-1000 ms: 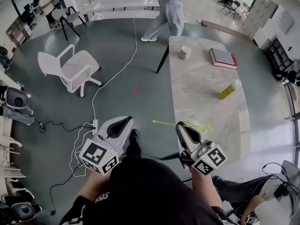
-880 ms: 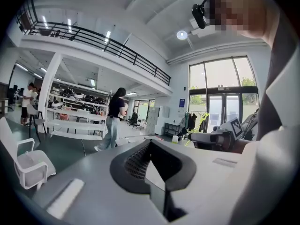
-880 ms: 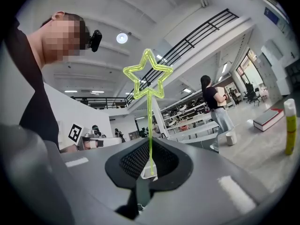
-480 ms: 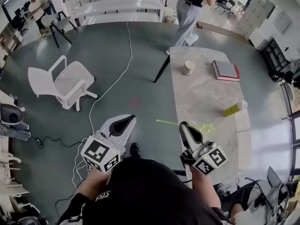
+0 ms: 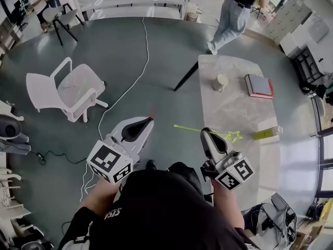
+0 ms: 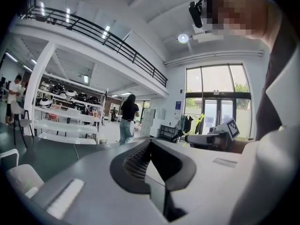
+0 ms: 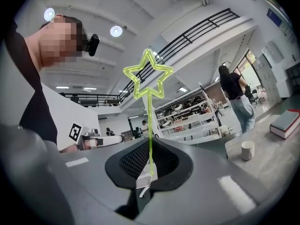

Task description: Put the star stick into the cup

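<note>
A yellow-green star stick (image 5: 232,136) lies level across my right gripper (image 5: 205,133), which is shut on its thin shaft above the table's near left edge. In the right gripper view the star (image 7: 148,75) stands straight up from the jaws of the right gripper (image 7: 149,165). The cream cup (image 5: 220,82) stands upright at the table's far end, well ahead of the gripper; the right gripper view shows the cup (image 7: 247,150) low on the right. My left gripper (image 5: 147,121) hangs over the floor to the left, shut and empty, its jaws (image 6: 149,149) meeting with nothing between them.
The marble table (image 5: 237,113) also carries a red book (image 5: 259,86) and a green bottle (image 5: 268,134) lying near its right edge. A white chair (image 5: 67,90) stands at left, a white cable (image 5: 130,82) crosses the floor, and a person (image 5: 237,12) walks beyond the table.
The view has shifted forward, so the table and cup sit nearer and more central. The person beyond the table walked right. My right gripper still holds the stick the same way.
</note>
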Demonstrator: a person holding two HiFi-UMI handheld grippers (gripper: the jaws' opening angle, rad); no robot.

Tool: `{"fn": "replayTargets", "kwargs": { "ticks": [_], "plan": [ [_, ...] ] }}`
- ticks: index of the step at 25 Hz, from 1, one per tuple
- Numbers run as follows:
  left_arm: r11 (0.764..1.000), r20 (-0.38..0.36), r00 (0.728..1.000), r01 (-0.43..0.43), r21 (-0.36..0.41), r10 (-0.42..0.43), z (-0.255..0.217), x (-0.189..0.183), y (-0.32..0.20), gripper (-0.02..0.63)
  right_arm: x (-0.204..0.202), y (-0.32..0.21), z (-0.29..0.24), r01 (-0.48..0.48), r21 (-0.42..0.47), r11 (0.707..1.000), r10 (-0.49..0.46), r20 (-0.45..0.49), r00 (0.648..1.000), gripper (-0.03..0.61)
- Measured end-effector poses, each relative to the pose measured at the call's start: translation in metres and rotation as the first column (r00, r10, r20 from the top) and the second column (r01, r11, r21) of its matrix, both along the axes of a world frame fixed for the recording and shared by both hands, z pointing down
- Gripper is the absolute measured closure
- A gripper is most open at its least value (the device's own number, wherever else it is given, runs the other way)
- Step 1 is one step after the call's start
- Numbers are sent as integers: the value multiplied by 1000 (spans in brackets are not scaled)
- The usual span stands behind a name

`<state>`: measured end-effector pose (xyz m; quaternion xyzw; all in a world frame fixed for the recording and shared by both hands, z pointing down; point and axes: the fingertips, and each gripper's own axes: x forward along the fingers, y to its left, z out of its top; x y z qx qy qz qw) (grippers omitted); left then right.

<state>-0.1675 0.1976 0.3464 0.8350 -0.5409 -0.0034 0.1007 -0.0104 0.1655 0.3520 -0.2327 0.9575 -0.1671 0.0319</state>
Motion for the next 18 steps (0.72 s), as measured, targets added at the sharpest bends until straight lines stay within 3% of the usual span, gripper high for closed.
{"fn": "replayTargets", "kwargs": {
  "ticks": [9,18],
  "plan": [
    [999,-14,1000,-5,-32,5,10,-4,-53,612,3,-55,14,-27,-55,998,27,-1,1000,549],
    [996,-4,1000,-19,-82,19,17,11,-146,612,18,-158,21,-53,-56,997,54,13,998,549]
  ]
}}
